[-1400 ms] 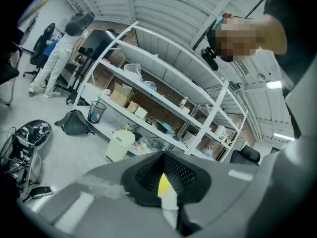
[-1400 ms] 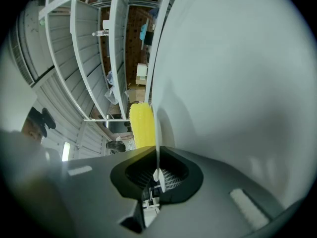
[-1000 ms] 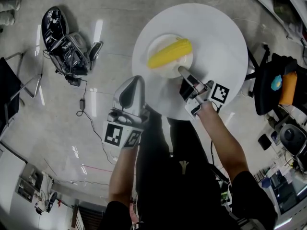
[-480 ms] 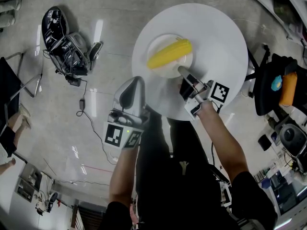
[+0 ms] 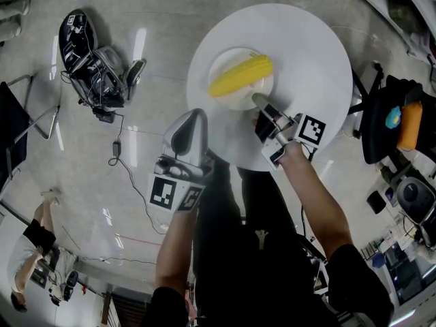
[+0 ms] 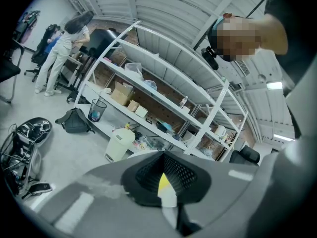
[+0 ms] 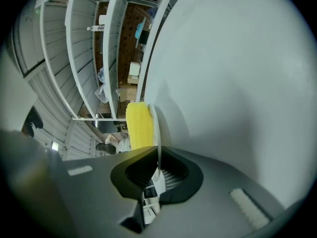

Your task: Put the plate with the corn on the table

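Note:
A white plate (image 5: pixel 230 98) with a yellow corn cob (image 5: pixel 240 75) sits over the near part of the round white table (image 5: pixel 306 53). My right gripper (image 5: pixel 261 103) is shut on the plate's near rim. In the right gripper view the thin rim (image 7: pixel 155 133) runs edge-on between the jaws, with the corn (image 7: pixel 139 125) beyond it and the table top (image 7: pixel 233 83) right beside it. Whether the plate rests on the table I cannot tell. My left gripper (image 5: pixel 193 118) hovers at the table's near-left edge, shut and empty. It points toward the plate, apart from it.
A black bag with cables (image 5: pixel 92 60) lies on the floor at the left. A black chair (image 5: pixel 381 125) with an orange and blue object stands to the table's right. A person (image 5: pixel 30 247) is at the lower left. White shelving (image 6: pixel 163 103) and a white bin (image 6: pixel 118 144) stand beyond.
Both grippers, the plate and the corn stay where they were. A person on the floor at the lower left has moved further into view.

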